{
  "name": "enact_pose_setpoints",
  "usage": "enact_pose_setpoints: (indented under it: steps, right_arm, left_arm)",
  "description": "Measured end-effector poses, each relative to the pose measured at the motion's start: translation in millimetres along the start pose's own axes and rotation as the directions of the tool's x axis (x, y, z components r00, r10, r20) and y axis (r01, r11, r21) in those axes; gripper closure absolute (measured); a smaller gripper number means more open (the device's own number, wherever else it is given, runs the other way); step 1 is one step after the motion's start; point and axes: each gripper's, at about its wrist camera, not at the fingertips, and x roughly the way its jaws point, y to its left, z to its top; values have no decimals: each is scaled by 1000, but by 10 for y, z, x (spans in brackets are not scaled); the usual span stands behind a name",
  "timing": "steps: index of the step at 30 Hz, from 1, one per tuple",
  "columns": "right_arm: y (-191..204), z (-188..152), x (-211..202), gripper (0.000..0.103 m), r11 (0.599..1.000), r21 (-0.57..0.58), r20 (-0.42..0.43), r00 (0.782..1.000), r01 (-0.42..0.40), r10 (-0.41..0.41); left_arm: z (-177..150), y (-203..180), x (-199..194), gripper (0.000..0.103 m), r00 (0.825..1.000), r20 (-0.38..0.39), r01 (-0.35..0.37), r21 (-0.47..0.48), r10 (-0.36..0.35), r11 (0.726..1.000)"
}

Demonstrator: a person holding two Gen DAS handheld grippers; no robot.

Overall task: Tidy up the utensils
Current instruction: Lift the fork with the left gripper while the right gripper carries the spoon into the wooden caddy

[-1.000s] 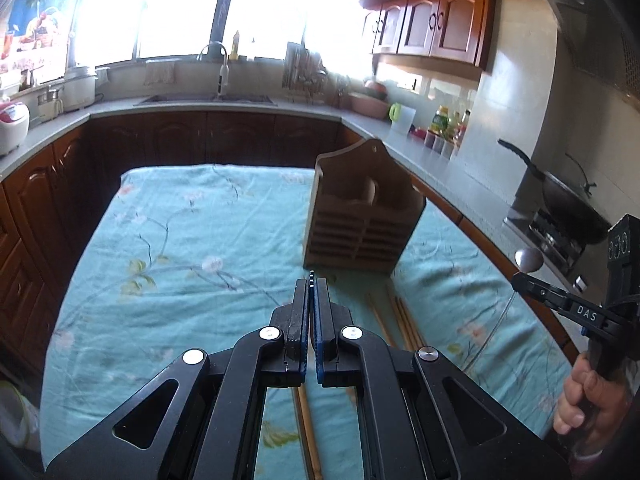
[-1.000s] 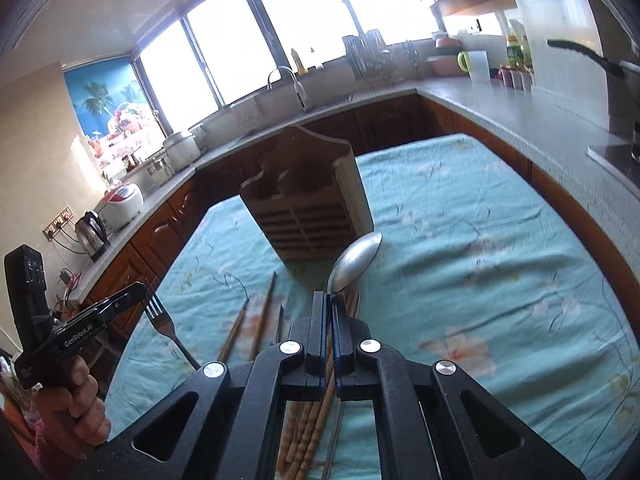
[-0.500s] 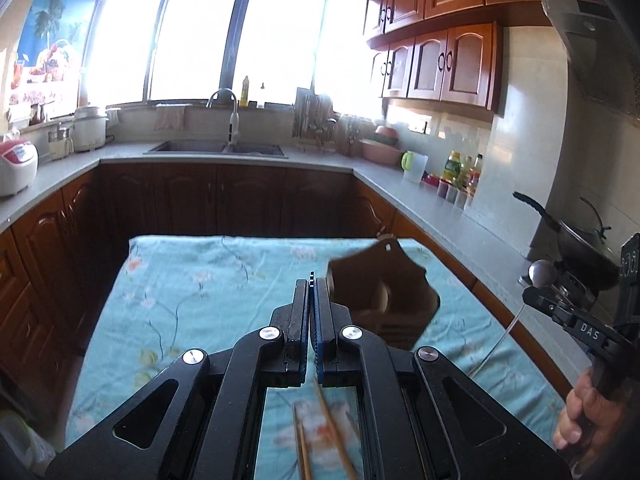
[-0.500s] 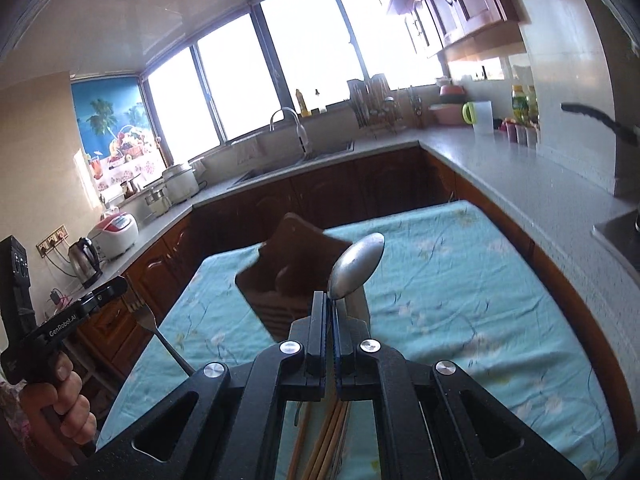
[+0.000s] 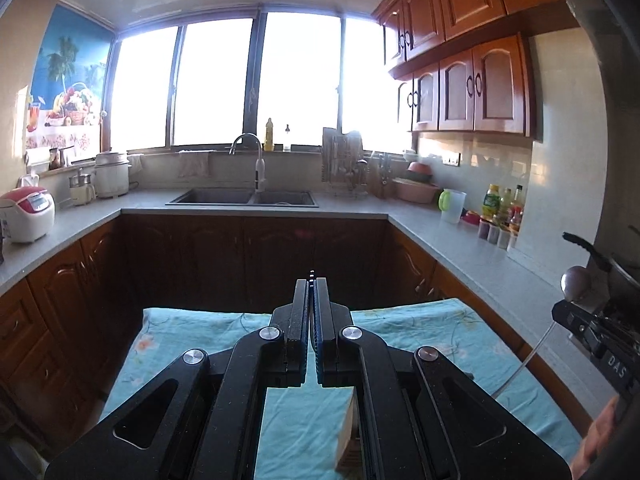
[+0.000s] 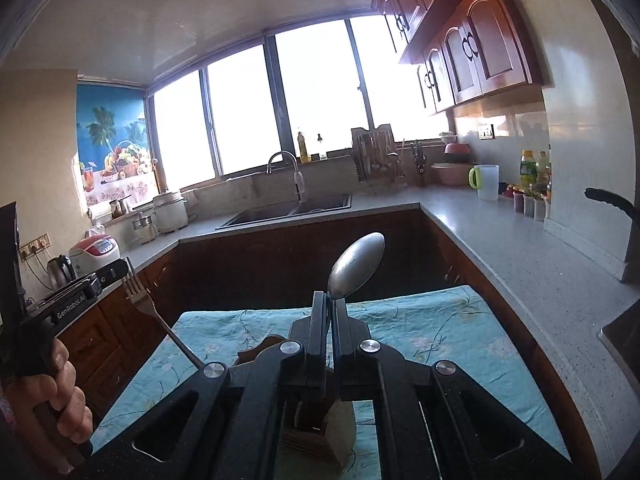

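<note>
Right gripper: fingers pinching the spoon, bowl sticking up past their tips.
Left gripper: fingers clamping the fork, tines poking just beyond.

Utensils and holders, counted

One spoon, one fork, one wooden utensil holder on the one blue cloth; two grippers. On the counter: one rice cooker, one kettle, one white jug.

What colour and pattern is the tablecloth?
The tablecloth is light turquoise with a floral print of pale blossoms and thin dark stems; the right wrist view shows it best.
</note>
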Motion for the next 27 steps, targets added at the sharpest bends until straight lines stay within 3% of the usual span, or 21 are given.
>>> enact_pose_setpoints:
  steps: [7, 14, 20, 27]
  right_arm:
    - [90, -319, 439, 101, 998, -59, -70, 998, -2, -2]
    - [41, -613, 689, 101, 998, -56, -167, 986, -32, 22]
    - [-27, -732, 791, 101, 998, -38, -230, 972, -47, 37]
    - [-101, -730, 791, 101, 999, -9, -239, 970, -47, 44]
  left_arm:
    - [-397, -224, 419, 101, 997, -72, -9, 67, 14, 998]
    - [-691, -265, 578, 101, 989, -146, 40, 55, -31, 998]
    - [-679, -353, 544, 101, 987, -149, 73, 79, -61, 994]
    - [-681, -394, 576, 101, 986, -155, 81, 82, -68, 993]
